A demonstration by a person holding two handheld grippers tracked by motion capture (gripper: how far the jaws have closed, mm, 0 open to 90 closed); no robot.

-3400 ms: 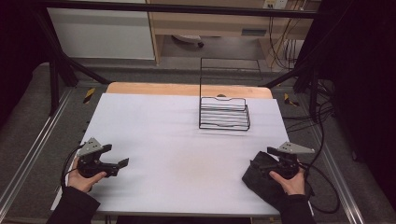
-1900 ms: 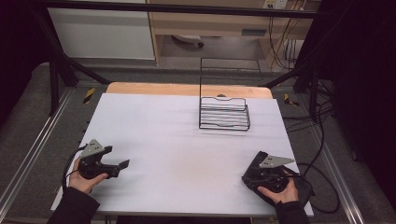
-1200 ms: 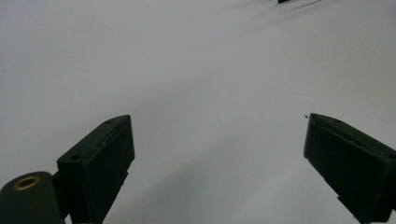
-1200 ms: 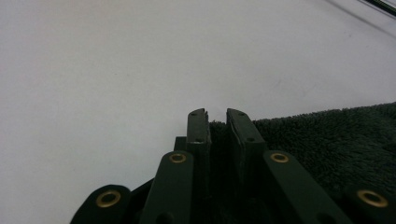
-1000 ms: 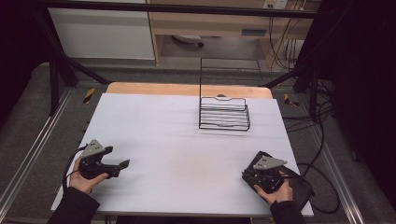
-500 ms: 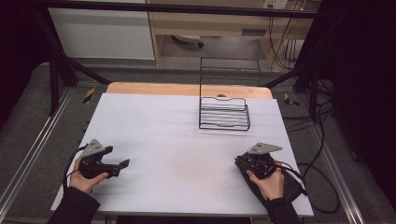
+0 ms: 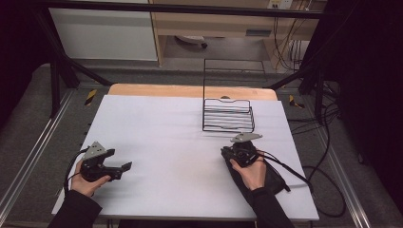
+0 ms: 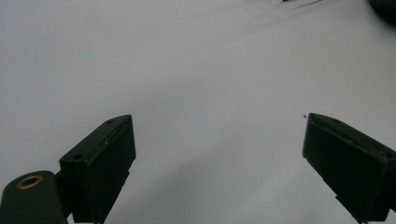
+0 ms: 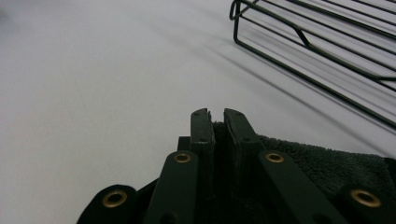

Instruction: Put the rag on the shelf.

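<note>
Dark cloth (image 7: 266,178) pinched in right gripper (image 9: 217,116), long axis toward person; left gripper (image 8: 217,154) fingers wide apart, empty.

White table (image 7: 180,137), black wire rack (image 7: 228,115), dark grey cloth (image 9: 327,163), black claws.

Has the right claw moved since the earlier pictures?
Yes. The right claw, shut on the dark cloth, has moved forward and left, toward the wire rack.

The right gripper (image 7: 236,153) is now up near the rack (image 7: 228,115), dragging the dark cloth (image 7: 271,176) forward and left from the counter's right edge.
</note>
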